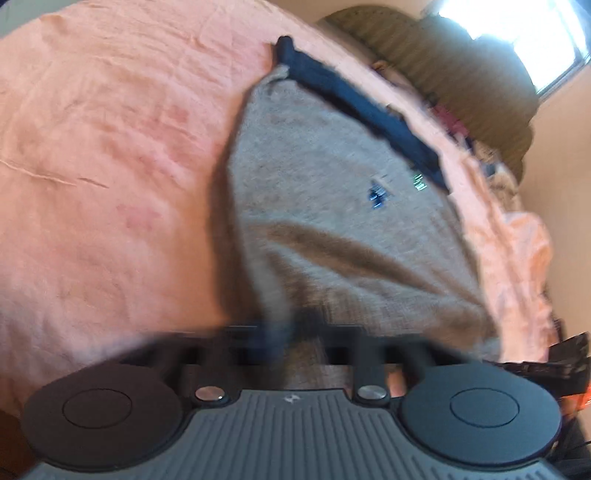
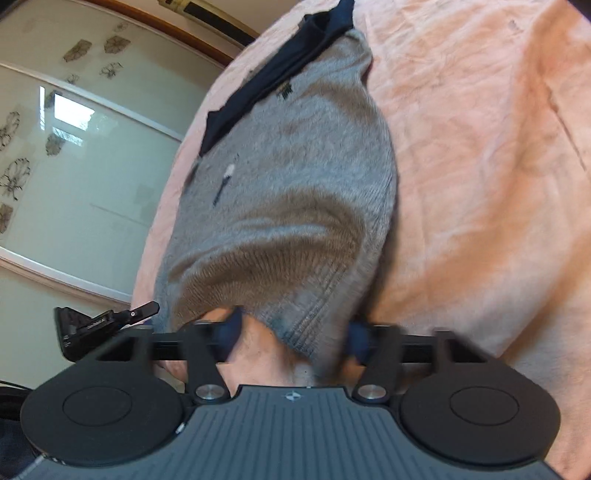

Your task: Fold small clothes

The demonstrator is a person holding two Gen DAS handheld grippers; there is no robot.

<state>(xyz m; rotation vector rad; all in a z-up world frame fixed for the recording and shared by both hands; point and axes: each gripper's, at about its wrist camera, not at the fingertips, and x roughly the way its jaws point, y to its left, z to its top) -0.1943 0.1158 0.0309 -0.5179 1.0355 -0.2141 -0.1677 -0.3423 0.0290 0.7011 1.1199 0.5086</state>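
Note:
A small grey knitted sweater (image 1: 332, 206) with a dark navy band (image 1: 354, 107) at its far end lies stretched on a pink bedsheet (image 1: 110, 166). My left gripper (image 1: 291, 332) is shut on the sweater's near ribbed edge, which is lifted off the sheet; the frame is blurred there. In the right wrist view the same sweater (image 2: 295, 184) hangs from my right gripper (image 2: 295, 332), whose blue pads (image 2: 231, 328) stand wide apart with the ribbed hem (image 2: 310, 325) draped between them. The navy band (image 2: 273, 77) lies at the far end.
The pink sheet (image 2: 480, 166) covers the bed. A dark olive cushion or headboard (image 1: 461, 74) and a bright window (image 1: 517, 26) lie beyond the bed edge. A glossy wardrobe door with flower prints (image 2: 74, 166) stands left of the bed. The other gripper's black tip (image 2: 110, 317) shows at left.

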